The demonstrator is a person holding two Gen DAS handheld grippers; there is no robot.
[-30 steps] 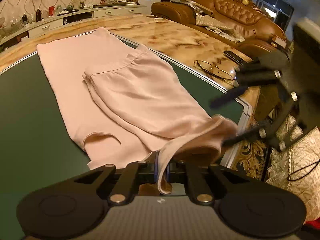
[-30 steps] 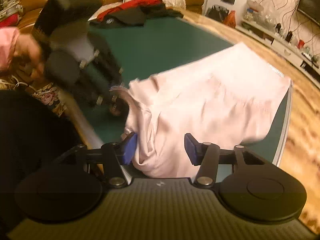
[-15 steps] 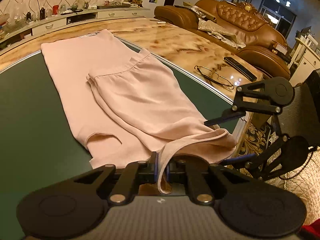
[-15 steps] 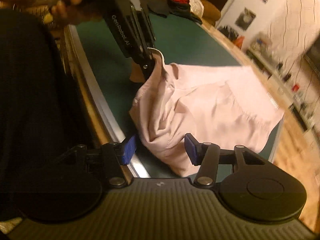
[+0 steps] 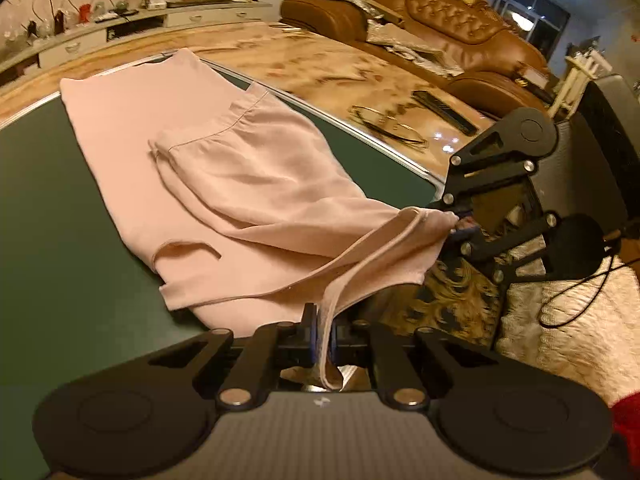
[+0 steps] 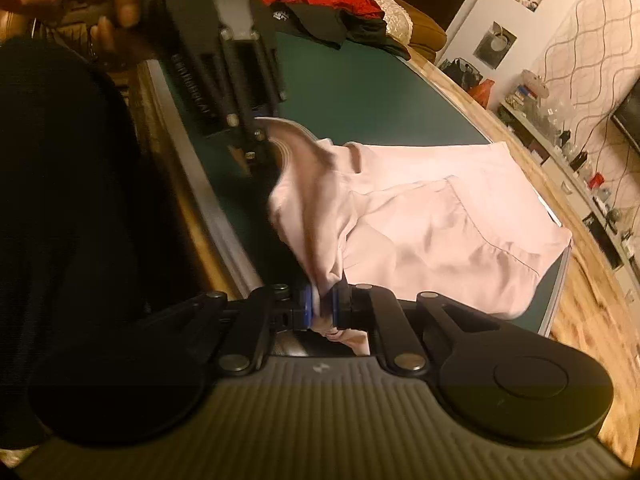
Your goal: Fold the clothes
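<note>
A pale pink garment lies partly folded on the green table top; it also shows in the right wrist view. My left gripper is shut on a thin hem strap of the garment at the near table edge. My right gripper is shut on a bunched corner of the same garment. In the left wrist view the right gripper pinches the cloth corner at the right, off the table edge. In the right wrist view the left gripper holds its corner, lifted slightly.
Glasses and a dark remote lie on the marbled wooden rim beyond the green top. A pile of red and black clothes sits at the table's far end. A brown leather sofa stands behind.
My right gripper was open beside the bunched corner and has closed on it. The cloth edge between the two grippers is now pulled out and lifted. The left gripper stayed shut on the strap.
</note>
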